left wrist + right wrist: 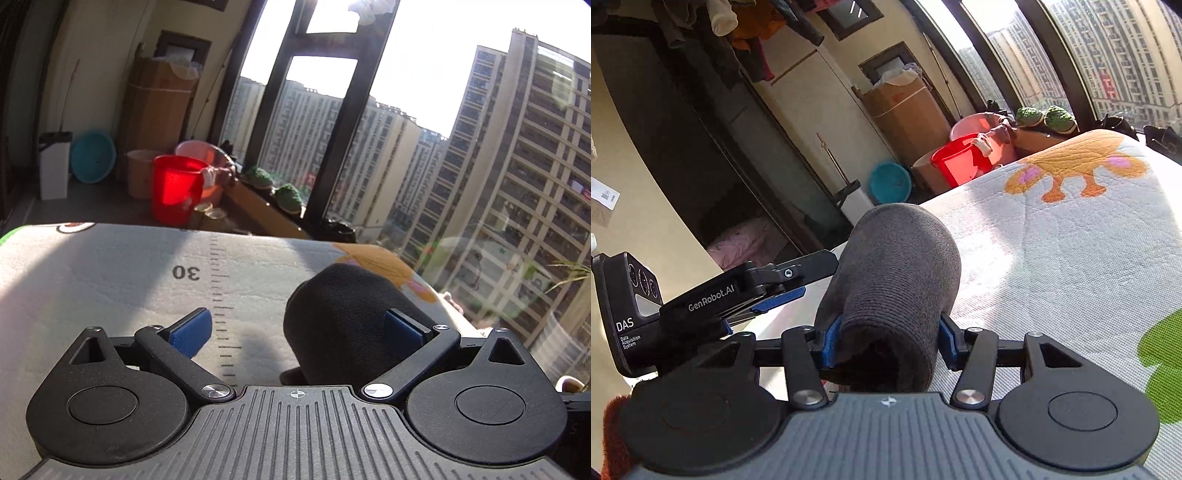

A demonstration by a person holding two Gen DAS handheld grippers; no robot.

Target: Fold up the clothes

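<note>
Here, a rolled dark knit garment [892, 291] is seen clamped in the right tool [888, 341]: both blue pads are pressed into its near end, one per side, w/ the fabric bulging above and between them. The jaws are roughly half spread, held apart by the roll's width. The roll's rounded far end is pointed away from the tool, over the near edge of the tabletop [1052, 258], which is covered w/ a white quilted mat printed w/ an orange animal and a green shape. Whether the roll's underside is touching the mat cannot be told.

In the left wrist view the same garment [343, 321] is seen at the right side of the left tool [299, 332]. The left tool's jaws are set wide; its right pad is seen against the cloth, its left pad is clear of it, w/ bare mat and a printed ruler scale between. Nothing is gripped by it.

From the right wrist view, the left tool [783, 291] is seen just beside the roll, to its left, approx. level w/ it.

A red bucket [177, 188] and a teal basin [91, 157] are seen on the floor beyond the tabletop, by the window.
</note>
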